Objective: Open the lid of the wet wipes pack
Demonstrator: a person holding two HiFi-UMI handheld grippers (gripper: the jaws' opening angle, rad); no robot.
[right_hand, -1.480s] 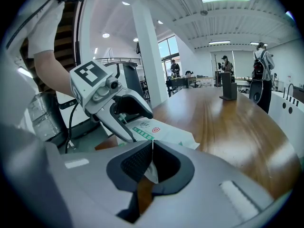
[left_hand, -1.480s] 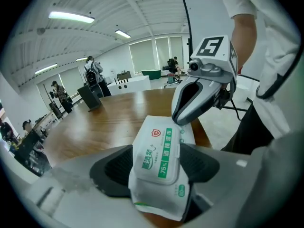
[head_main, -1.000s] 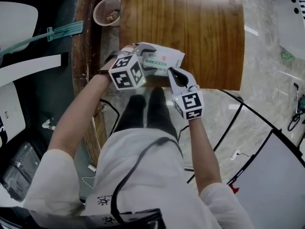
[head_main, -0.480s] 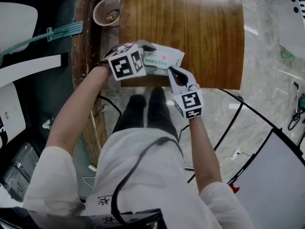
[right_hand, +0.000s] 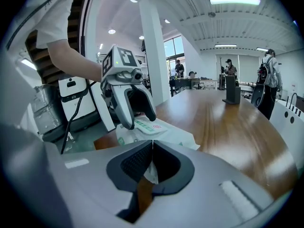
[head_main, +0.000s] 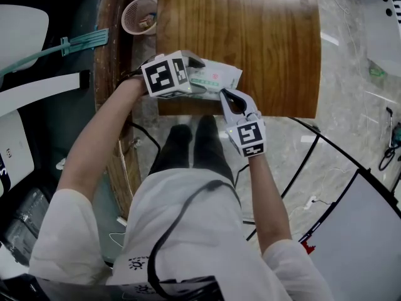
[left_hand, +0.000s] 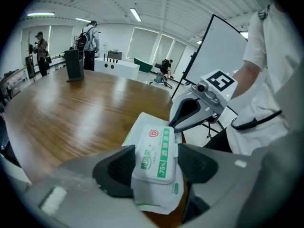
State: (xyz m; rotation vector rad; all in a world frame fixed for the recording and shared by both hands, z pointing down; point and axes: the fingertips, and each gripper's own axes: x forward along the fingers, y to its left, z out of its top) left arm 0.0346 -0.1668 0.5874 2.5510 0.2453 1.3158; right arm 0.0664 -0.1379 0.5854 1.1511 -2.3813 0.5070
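The wet wipes pack [head_main: 216,77] is located at the near edge of the counter [head_main: 250,36], close to its near left corner. The lid [left_hand: 156,152] faces upward and lies flat on the pack, closed.

Left claw [head_main: 199,75]: angled down over the pack from the left edge of the counter. The jaws stand wide apart and straddle the pack across its width. The left gripper view shows one pad against each long side, level with the lid. The pack is held between them.

Right claw [head_main: 227,96]: positioned at the near edge of the counter, pointing at the side of the pack nearest the person. The jaws are together. The right gripper view shows a thin white flap of the pack's wrapper pinched between the pads.

Both claws are on the pack, close together.
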